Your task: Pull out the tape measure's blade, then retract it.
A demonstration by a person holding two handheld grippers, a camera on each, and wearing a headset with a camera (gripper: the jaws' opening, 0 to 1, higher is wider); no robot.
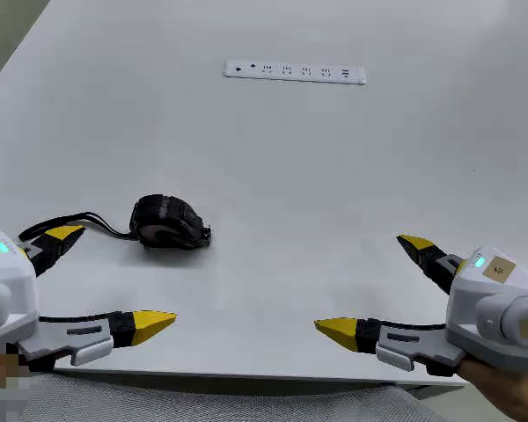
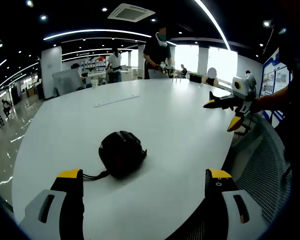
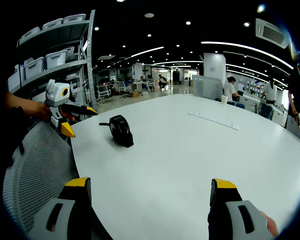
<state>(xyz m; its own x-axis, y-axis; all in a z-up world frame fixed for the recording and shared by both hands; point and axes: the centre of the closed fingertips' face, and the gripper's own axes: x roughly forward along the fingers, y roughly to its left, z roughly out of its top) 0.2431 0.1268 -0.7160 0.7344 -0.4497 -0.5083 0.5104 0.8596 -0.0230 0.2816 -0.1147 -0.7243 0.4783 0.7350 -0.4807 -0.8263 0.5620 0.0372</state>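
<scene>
Now the left gripper (image 1: 119, 274) is sitting at the lower left of the head view w/ its two yellow-tipped jaws standing wide apart, holding nothing. The right gripper (image 1: 359, 281) is sitting at lower right, its jaws also spread wide and gripping nothing. Both are hovering over the near edge of the white table (image 1: 334, 167).

Between them, but closer to the left one, the tape measure (image 1: 167, 222) is lying on the table at centre-left of the frame. It is black, and neither gripper is touching it. A black strap (image 1: 88, 217) is running from its left end toward the upper jaw of the left gripper; I cannot tell if they are touching. In the left gripper view the tape measure (image 2: 121, 152) is showing at centre, just above the gap between the jaws, and the right gripper (image 2: 219, 117) is appearing at mid right. In the right gripper view the tape measure (image 3: 121, 130) is lying left of centre, w/ the left gripper (image 3: 82, 124) further left.

On the far side a white power strip (image 1: 295, 72) is lying flat at top centre of the head view, well apart from the tape measure. In the bg, people are standing behind the table, and shelves w/ bins (image 3: 55, 50) are rising at upper left of the right gripper view.
</scene>
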